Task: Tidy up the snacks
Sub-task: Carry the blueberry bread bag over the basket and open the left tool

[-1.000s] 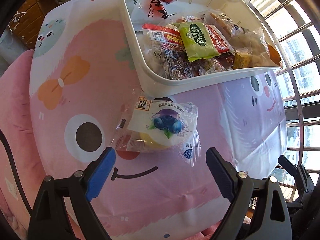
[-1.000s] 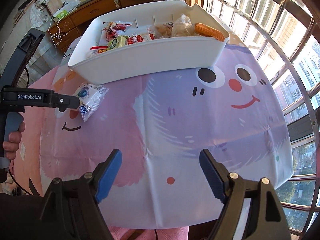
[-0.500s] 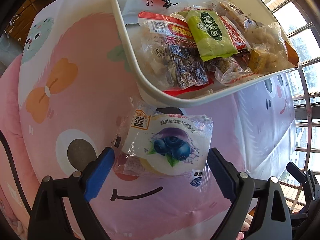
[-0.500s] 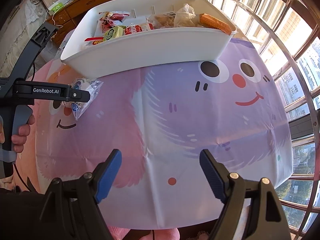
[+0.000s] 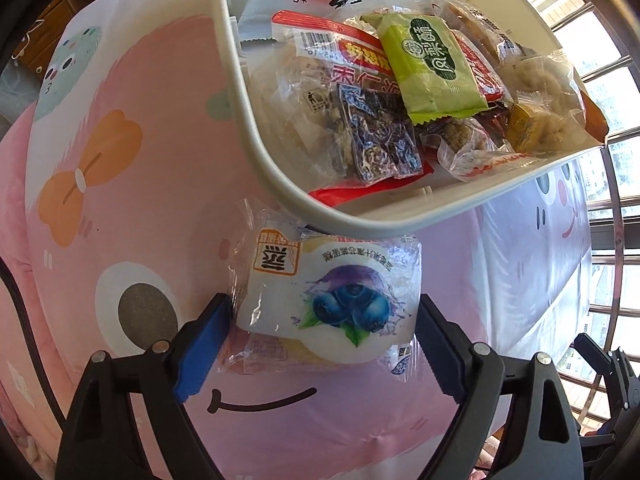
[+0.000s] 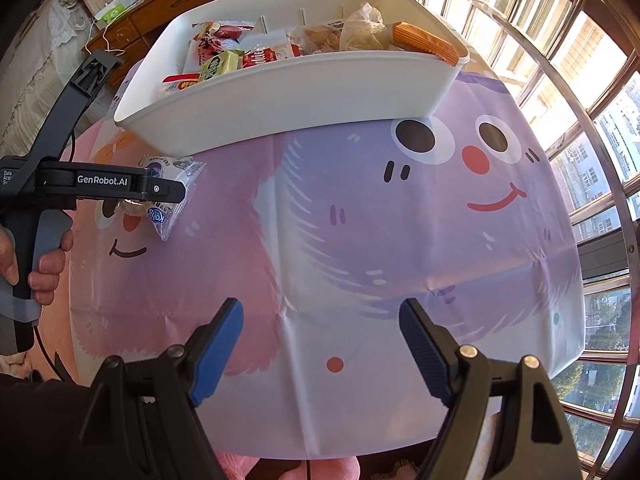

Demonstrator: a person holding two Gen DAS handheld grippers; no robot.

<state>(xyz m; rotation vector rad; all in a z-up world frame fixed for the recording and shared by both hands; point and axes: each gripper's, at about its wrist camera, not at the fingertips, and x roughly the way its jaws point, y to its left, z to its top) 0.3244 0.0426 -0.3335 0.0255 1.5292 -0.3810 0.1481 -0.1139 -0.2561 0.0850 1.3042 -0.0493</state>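
A clear packet with a blueberry picture point(image 5: 340, 300) lies on the cartoon tablecloth just in front of the white basket point(image 5: 256, 140). My left gripper point(image 5: 322, 314) points down over it with one blue pad on each side. Its jaws are closing and the pads point(image 5: 200, 344) reach the loose wrapper edges without squeezing the cake. In the right wrist view the same packet point(image 6: 180, 178) shows behind the left gripper point(image 6: 160, 194). The right gripper point(image 6: 320, 336) hangs open above bare cloth near the table's front edge, nothing between its fingers.
The white basket point(image 6: 300, 96) holds several wrapped snacks, among them a green packet point(image 5: 436, 64). Its near rim overhangs the blueberry packet's far end. A hand point(image 6: 44, 268) grips the left tool's handle. Window bars run along the right; a wooden cabinet point(image 6: 168, 4) stands behind.
The left gripper came down and forward until the blueberry packet sits between its pads, and its jaws narrowed slightly. The right gripper stayed in place.
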